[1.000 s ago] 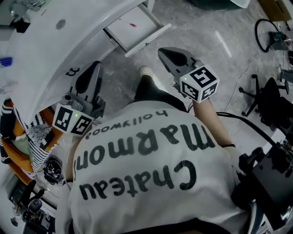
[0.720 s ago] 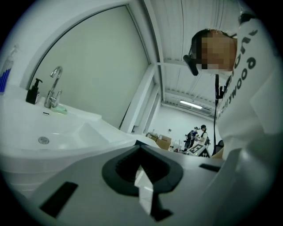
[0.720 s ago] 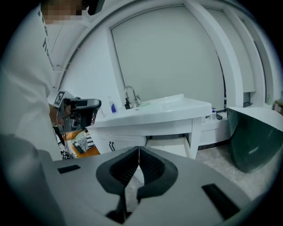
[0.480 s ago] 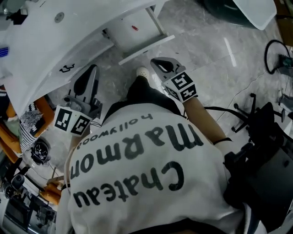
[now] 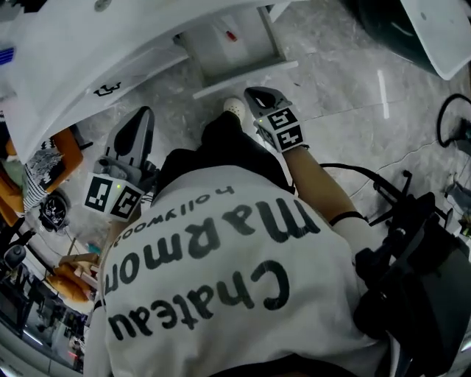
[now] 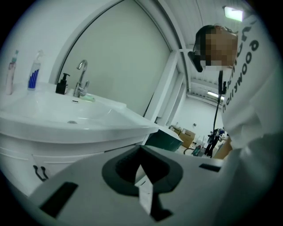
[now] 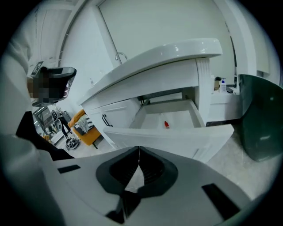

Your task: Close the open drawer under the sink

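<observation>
Grey marbled floor [image 5: 346, 81] — orange chair [image 7: 85, 129] on it, white wall [image 6: 128, 57], bright ceiling light [image 6: 233, 13].

Bright even light, soft glare on the sink [image 6: 84, 127], fisheye bending and dark corners.

Bathroom set standing inside a larger workshop-like hall. A white washbasin [image 6: 70, 117] carries a chrome tap [image 6: 80, 81] and a dark pump bottle [image 6: 62, 84], above a white vanity with an open drawer [image 7: 168, 126]. Beyond it are cardboard boxes [image 6: 188, 136], a ceiling strip light [image 6: 214, 94] and grey marbled floor tiles [image 5: 346, 103].
</observation>
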`<state>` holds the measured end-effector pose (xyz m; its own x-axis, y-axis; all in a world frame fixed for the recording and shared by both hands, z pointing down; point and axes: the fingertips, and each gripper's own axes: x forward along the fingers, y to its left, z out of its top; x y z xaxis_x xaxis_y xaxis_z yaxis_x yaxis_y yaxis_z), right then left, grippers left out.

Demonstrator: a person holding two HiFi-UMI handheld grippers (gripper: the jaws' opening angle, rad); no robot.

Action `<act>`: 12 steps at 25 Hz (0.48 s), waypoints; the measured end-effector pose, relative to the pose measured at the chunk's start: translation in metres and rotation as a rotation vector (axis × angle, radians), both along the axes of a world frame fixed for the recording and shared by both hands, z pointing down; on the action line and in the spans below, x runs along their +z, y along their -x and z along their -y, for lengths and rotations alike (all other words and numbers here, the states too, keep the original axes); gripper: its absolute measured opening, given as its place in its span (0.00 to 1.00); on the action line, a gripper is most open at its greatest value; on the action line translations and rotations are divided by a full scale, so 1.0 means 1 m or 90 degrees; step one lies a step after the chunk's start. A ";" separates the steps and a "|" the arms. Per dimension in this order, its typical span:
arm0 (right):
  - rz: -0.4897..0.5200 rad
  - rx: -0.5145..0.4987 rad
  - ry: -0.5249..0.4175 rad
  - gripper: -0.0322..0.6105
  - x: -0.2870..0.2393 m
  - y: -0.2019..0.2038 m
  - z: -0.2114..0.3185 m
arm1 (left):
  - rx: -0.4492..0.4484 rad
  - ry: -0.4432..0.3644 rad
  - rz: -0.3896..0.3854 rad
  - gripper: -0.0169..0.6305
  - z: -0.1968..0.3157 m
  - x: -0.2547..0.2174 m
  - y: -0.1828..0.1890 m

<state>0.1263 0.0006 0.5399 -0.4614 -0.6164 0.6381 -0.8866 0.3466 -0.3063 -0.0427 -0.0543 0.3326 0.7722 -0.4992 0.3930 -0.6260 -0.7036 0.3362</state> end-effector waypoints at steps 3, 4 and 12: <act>-0.001 0.032 0.017 0.07 0.021 -0.004 0.003 | -0.005 0.019 0.030 0.04 -0.004 0.007 0.008; -0.004 0.042 0.019 0.07 0.026 -0.005 0.006 | -0.002 0.018 0.044 0.04 -0.004 0.008 0.010; -0.017 0.071 0.081 0.32 0.069 -0.012 0.012 | -0.016 0.019 0.091 0.04 0.012 0.014 0.018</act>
